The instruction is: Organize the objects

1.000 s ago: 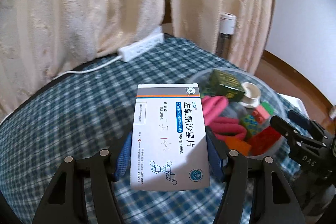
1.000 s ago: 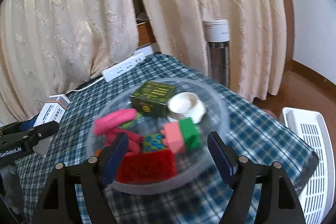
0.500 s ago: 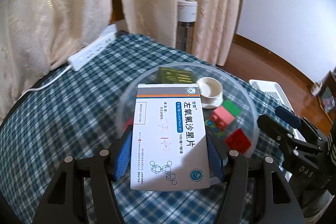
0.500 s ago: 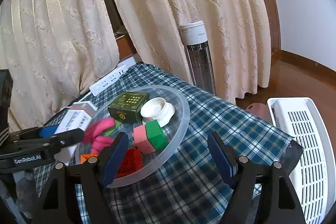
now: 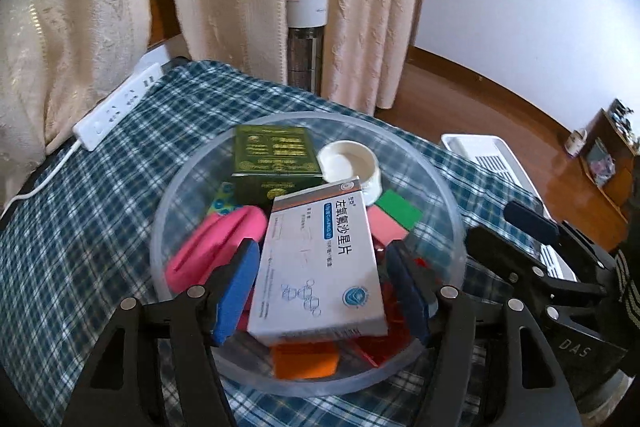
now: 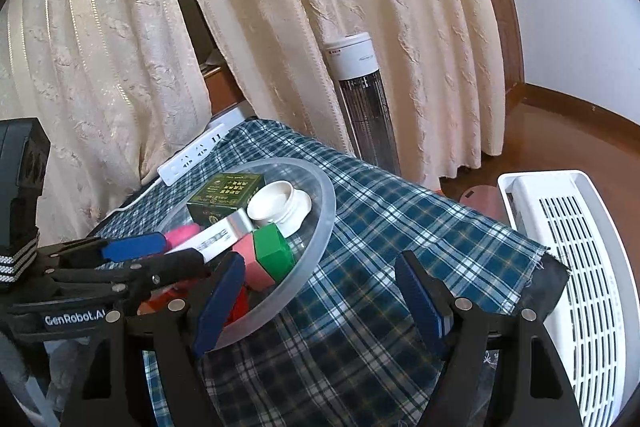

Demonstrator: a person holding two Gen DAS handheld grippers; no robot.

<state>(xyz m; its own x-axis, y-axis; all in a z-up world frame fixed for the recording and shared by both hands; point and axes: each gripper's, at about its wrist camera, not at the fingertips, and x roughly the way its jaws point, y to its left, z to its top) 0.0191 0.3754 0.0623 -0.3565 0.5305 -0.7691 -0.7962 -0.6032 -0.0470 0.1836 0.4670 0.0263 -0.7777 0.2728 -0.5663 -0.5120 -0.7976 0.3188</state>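
A white medicine box [image 5: 320, 259] with blue print lies tilted between the pads of my left gripper [image 5: 320, 249], above a clear plastic bowl [image 5: 440, 187] on the checked cloth. The jaws are opening and a gap shows beside the box. In the bowl are a dark green box [image 5: 274, 155], a white cup [image 5: 348, 163], a pink roll [image 5: 216, 247], a green and pink block [image 5: 394, 215] and an orange block [image 5: 306, 359]. My right gripper [image 6: 320, 261] stands open and empty over the cloth, just right of the bowl [image 6: 326, 203]. There the medicine box [image 6: 216, 237] rests on the bowl's contents.
A white power strip [image 5: 120, 107] lies at the cloth's far left edge before cream curtains. A tall white-topped heater [image 6: 362, 103] stands behind the table. A white slatted basket [image 6: 580, 267] sits on the floor to the right, past the cloth's edge.
My left gripper carried the medicine box from over the cloth to above the bowl. The box has tipped askew and the jaws have widened. The bowl has slid left in the right wrist view.
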